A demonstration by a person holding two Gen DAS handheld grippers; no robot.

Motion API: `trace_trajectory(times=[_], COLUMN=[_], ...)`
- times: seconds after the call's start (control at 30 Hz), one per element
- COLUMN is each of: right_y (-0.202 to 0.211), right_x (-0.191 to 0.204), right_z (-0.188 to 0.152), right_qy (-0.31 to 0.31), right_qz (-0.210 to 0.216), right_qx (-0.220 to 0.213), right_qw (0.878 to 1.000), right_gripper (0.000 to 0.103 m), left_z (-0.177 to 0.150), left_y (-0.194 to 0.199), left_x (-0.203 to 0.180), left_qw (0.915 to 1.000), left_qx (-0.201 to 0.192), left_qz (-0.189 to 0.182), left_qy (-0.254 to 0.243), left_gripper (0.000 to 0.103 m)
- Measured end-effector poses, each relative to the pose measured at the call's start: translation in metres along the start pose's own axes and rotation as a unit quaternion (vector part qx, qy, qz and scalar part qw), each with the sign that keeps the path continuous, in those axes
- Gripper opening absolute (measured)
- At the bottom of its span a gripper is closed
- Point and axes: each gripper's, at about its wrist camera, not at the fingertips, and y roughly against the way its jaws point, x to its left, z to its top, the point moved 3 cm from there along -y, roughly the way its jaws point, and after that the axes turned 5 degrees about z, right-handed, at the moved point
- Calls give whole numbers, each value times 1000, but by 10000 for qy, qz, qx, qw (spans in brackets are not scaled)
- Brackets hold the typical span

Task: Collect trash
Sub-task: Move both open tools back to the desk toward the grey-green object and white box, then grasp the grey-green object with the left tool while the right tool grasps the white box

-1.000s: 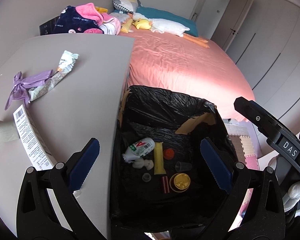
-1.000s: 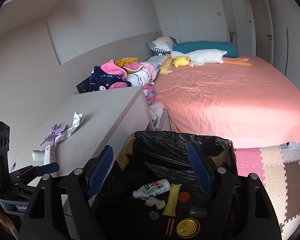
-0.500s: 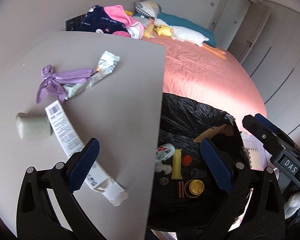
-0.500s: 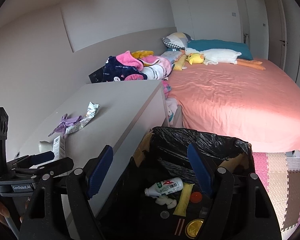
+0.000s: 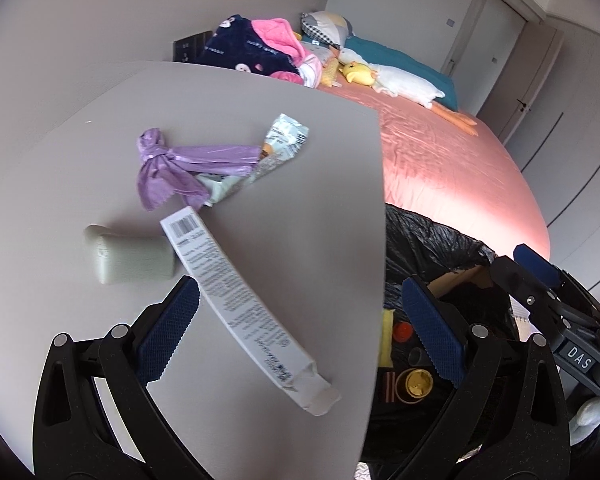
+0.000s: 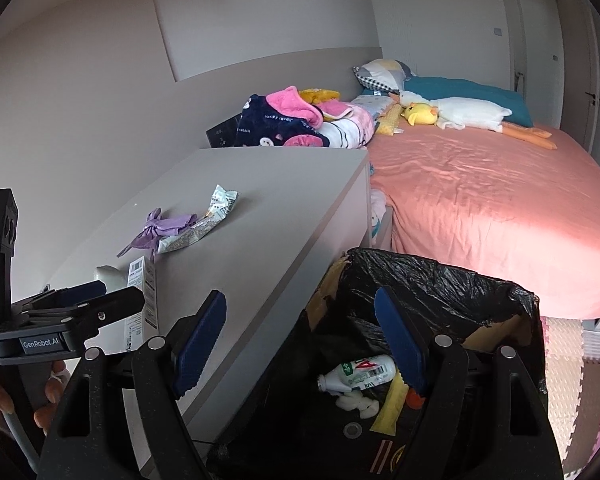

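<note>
On the grey cabinet top (image 5: 308, 184) lie a long white carton (image 5: 236, 304), a pale green block (image 5: 128, 254), a purple plastic bag (image 5: 180, 166) and a silver wrapper (image 5: 276, 148). My left gripper (image 5: 300, 328) is open and empty, just above the near end of the carton. My right gripper (image 6: 300, 336) is open and empty, above the edge of the black-lined bin (image 6: 440, 280), which holds a white bottle (image 6: 360, 372), a yellow packet (image 6: 388, 408) and other scraps. In the right wrist view the left gripper (image 6: 80, 304) shows by the carton (image 6: 140, 300).
A bed with a pink sheet (image 6: 480, 200), a goose plush (image 6: 460, 114) and piled clothes (image 6: 292, 120) stands beyond the cabinet. Foam floor mats (image 6: 572, 368) lie right of the bin. The bin stands tight against the cabinet's side.
My left gripper has swung left from over the bin to over the cabinet top, closer to the carton. The right gripper has shifted slightly left and stays open.
</note>
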Motion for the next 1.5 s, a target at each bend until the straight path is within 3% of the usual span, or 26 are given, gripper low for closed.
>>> trace_trajectory(times=[0.67,1.17,1.37,1.5], right_y=[-45,-76,-99,-110], right_x=[62,120,136,137], right_z=[-6,-19,-28,-31], right_qy=[437,883,1045,1093], right_qz=[469,1154,1128,1047], right_qx=[400,830,1028,1082], right_qw=[9971,9859,9828,9825], right_gripper=[77,77,77,70], left_z=[-3,-6,-7,-7], left_y=[1,-18,-27,-31], left_x=[75,116,121,120], left_qw=[9977,9946,9938,9942], left_qx=[29,245,358,382], left_qz=[557,789,812,820], left_qy=[396,624,667,585], left_gripper=[98,98,98,98])
